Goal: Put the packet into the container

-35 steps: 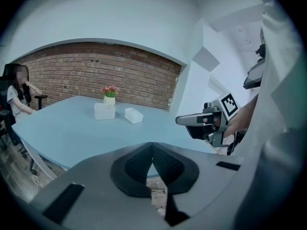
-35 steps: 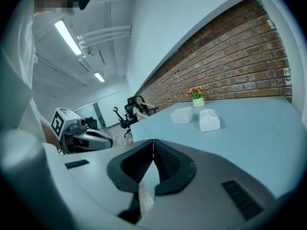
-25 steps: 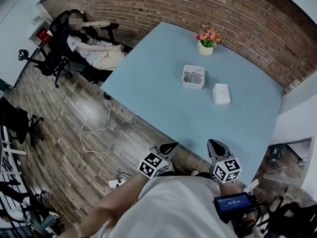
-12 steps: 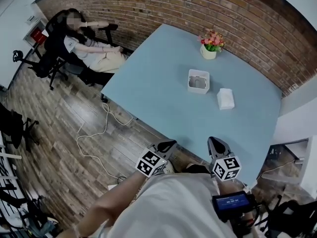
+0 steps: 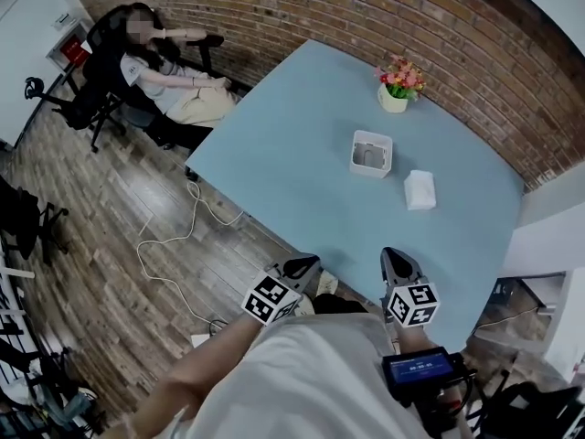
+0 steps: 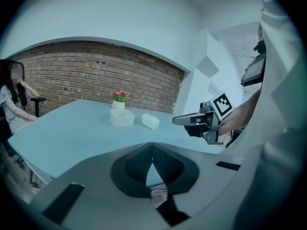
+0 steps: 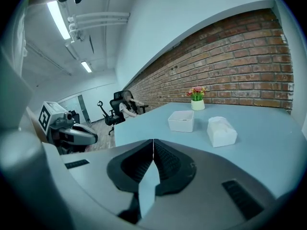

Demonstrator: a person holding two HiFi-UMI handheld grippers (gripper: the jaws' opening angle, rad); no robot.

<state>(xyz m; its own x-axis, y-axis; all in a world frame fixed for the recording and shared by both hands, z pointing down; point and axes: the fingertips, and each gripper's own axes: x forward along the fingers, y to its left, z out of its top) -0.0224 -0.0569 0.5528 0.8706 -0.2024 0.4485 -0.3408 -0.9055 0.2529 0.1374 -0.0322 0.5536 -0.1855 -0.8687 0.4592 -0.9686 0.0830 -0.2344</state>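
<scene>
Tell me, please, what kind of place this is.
Probably an office or a workroom: a large blue table stands by a brick wall, and a person sits on an office chair beside it.

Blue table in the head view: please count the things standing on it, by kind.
White square open plastic container: 1
White soft packet: 1
White pot of pink and red flowers: 1
Total: 3

Head view steeply overhead, gripper views low, table [image 5: 292, 154] shared
</scene>
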